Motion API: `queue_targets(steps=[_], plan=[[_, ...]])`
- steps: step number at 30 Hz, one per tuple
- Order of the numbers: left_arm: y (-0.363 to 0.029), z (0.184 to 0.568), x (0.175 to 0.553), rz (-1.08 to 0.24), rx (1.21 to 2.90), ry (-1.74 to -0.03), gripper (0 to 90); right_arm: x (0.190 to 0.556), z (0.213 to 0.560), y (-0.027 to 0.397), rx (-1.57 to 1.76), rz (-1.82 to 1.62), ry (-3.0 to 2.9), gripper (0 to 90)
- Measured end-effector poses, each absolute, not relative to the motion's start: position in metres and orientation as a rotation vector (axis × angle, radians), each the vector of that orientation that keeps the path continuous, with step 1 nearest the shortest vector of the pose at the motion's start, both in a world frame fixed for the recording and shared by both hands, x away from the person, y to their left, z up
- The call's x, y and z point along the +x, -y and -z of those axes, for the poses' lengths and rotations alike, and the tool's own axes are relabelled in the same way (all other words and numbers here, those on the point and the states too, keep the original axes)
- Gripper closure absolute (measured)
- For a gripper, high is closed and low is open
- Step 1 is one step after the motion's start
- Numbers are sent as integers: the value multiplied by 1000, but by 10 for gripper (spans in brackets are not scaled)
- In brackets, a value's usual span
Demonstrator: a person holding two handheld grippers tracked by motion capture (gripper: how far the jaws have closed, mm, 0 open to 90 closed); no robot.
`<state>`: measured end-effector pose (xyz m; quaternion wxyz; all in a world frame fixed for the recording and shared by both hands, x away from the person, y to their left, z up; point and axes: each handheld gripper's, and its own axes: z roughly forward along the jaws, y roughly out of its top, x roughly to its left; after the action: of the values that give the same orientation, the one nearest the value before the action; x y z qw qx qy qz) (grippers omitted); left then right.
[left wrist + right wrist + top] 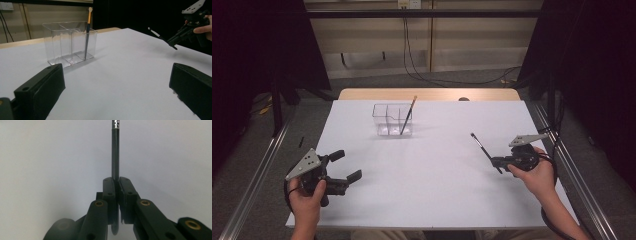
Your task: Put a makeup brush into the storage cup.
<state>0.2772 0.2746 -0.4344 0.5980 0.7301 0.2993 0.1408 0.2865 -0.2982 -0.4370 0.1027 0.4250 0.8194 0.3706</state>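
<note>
A clear plastic holder (388, 120) (65, 42) with compartments stands at the far middle of the white table (432, 185). An orange-topped pencil (408, 115) (87, 32) leans in its right compartment. At the table's right, my right gripper (495, 161) (116, 181) (175, 40) is shut on a dark pencil (480, 145) (115, 152) (156, 33), which sticks out past the jaws toward the far left, above the table. My left gripper (346, 165) (117, 87) rests at the near left, open wide, with nothing between its fingers.
A bare wooden strip (432, 94) runs along the table's far edge. Metal rails (257, 165) flank both sides, and cables (437, 77) lie on the floor behind. White table surface lies between the holder and both grippers.
</note>
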Motion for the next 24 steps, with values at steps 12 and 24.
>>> queue_targets(steps=[12, 24], plan=[[-271, 434, 280, -308, 1689, -695, 0, 284, 429, 290, 1180, -1317, -2267, 847], [-269, 430, 280, -302, 1679, -687, 0, 284, 426, 279, 1139, -1478, -2162, 847]])
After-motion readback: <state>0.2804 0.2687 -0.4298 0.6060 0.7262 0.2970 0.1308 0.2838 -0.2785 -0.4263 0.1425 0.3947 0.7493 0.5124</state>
